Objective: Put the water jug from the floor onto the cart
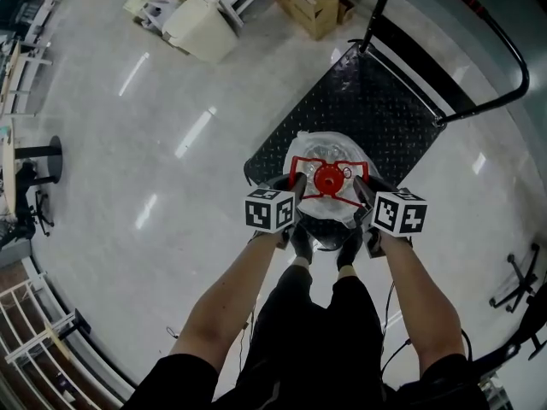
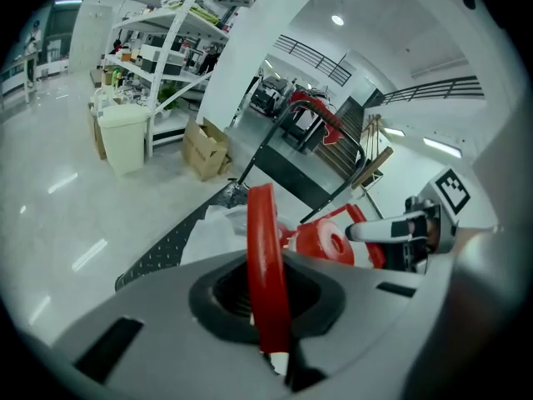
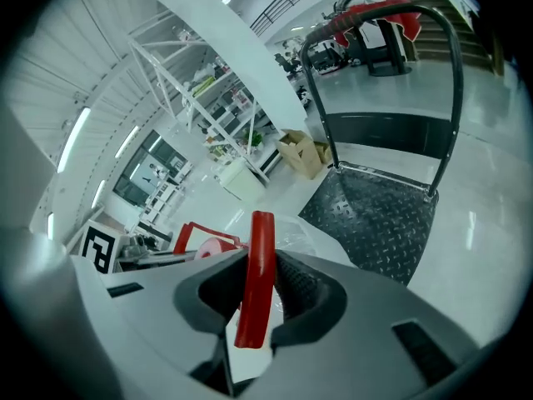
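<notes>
1. In the head view, two grippers are counted: the left gripper (image 1: 295,196) and the right gripper (image 1: 363,193). Each carries one cube with black-and-white square markers.
2. One water jug (image 1: 314,148) of clear, rounded plastic is seen between them, over the near end of the cart (image 1: 376,101). Whether it already rests on the deck cannot be told.
3. The jug is topped by one round red cap (image 1: 328,178) and framed by a thin red handle (image 1: 296,167).
4. The cart's deck is a black plate with a raised diamond pattern, and one black tubular push bar (image 1: 513,54) is bent over its far end.
5. On the glossy pale floor (image 1: 128,143), one open cardboard box (image 1: 303,2) and one cream lidded bin (image 1: 201,26) are seen well apart from the cart.
6. In the left gripper view, the dark ribbed fingers (image 2: 225,294) are clenched on a flat red strip of the handle. The cap and the right gripper are seen just beyond.
7. In the right gripper view, the fingers (image 3: 304,290) are likewise closed on a red bar of the handle. The diamond-plate deck lies behind it.
</notes>
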Available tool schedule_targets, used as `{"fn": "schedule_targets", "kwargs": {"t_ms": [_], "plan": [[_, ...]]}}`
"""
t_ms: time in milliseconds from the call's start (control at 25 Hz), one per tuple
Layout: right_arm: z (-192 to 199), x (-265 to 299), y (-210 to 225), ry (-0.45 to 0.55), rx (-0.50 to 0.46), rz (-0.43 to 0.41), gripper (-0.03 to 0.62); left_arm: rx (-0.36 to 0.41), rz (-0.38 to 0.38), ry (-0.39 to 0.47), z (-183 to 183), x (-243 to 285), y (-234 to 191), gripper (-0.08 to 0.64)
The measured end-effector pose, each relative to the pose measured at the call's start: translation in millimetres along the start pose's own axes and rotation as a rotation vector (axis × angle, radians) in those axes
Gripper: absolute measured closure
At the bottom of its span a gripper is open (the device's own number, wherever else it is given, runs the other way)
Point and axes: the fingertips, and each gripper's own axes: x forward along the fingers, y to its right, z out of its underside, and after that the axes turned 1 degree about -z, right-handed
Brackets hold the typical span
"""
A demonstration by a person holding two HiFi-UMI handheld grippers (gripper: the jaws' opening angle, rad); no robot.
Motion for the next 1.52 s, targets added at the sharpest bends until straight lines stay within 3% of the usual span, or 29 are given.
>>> {"fn": "schedule_targets", "kwargs": {"t_ms": [200,520,640,840,1040,1200,1240,1280,1320,1520], "plan": [[-10.6,0.8,-1.7,-0.006,-0.061,0.025,0.488,0.006,-0.051,-0.017,-5.3,-4.9,-14.4,0.541],[-40.0,-34.3,-11.1,0.031,-0.118,0.055,0.483,0.101,-0.11,-0.046,-14.5,-34.2,-23.1,0.468],[-49.8,-54.5,-22.2,0.053,-0.143,0.056,0.483,0.13,-0.152,-0.013,-26.7,-55.6,-24.9,0.468],[-81.0,-102.3,-55.7,0.152,-0.176,0.03,0.483,0.172,-0.154,0.158,-85.8,-113.4,0.1,0.468],[-134.3,-163.9,-101.0,0.319,-0.229,-0.025,0.483,0.305,-0.029,0.436,-172.8,-184.8,85.2,0.468],[-170.6,-226.3,-146.2,0.454,-0.312,-0.083,0.486,0.422,0.055,0.615,-214.6,-247.2,155.9,0.482],[-178.5,-241.5,-155.7,0.486,-0.342,-0.085,0.499,0.449,0.062,0.644,-222.1,-260.3,170.3,0.531],[-184.5,-255.4,-162.9,0.516,-0.366,-0.082,0.554,0.472,0.072,0.665,-227.6,-270.9,183.4,0.558],[-188.0,-267.5,-168.0,0.54,-0.382,-0.078,0.589,0.491,0.087,0.676,-230.4,-278.9,195.8,0.558],[-184.9,-306.5,-172.6,0.589,-0.442,-0.079,0.591,0.539,0.146,0.675,-223.0,-288.4,240.6,0.558]]}}
